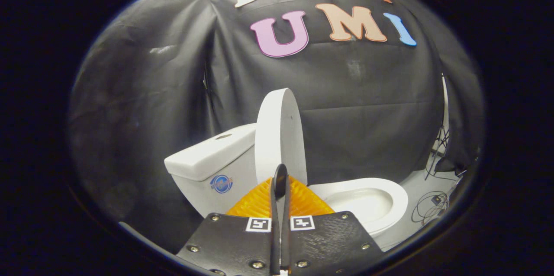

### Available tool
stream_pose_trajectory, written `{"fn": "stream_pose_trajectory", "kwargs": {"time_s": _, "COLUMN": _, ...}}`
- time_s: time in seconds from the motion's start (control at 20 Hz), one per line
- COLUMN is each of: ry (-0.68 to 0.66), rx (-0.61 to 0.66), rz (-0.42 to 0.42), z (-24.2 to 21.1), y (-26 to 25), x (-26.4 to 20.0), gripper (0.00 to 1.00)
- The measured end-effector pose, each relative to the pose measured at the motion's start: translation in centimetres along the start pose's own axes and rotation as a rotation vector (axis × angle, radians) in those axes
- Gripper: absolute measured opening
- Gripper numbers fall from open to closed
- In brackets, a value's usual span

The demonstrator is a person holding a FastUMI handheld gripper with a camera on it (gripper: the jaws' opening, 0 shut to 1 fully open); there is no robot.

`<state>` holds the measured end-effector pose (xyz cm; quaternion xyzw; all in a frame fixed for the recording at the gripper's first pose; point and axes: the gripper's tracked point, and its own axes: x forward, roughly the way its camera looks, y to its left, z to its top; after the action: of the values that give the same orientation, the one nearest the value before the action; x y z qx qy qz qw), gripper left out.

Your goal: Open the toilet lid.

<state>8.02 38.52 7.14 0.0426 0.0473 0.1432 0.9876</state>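
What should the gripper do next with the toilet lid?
Probably ease straight back. The lid already stands upright by the tank, the bowl is uncovered, and the gripper looks closed with nothing visibly pinched, its tips right at the lid's lower edge.

Gripper (280, 181) body hides the lid's (279, 131) base, hinge and the bowl's (368, 200) near rim; tank (212, 163) logo too small, perhaps blurred.

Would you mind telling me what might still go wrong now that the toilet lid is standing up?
1. The white oval toilet lid stands about upright, seemingly apart from the white ceramic tank; it might fall back onto the white bowl rim.
2. The gripper, fingers nearly together with nothing visibly between them, sits just before the lid's lower edge; a careless withdrawal could nudge it.
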Motion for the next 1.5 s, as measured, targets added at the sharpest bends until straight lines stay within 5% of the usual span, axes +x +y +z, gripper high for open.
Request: {"fn": "stream_pose_trajectory", "kwargs": {"time_s": 1.5, "ry": 0.017, "rx": 0.048, "rz": 0.122, "z": -0.3, "y": 4.6, "x": 0.7, "gripper": 0.07}}
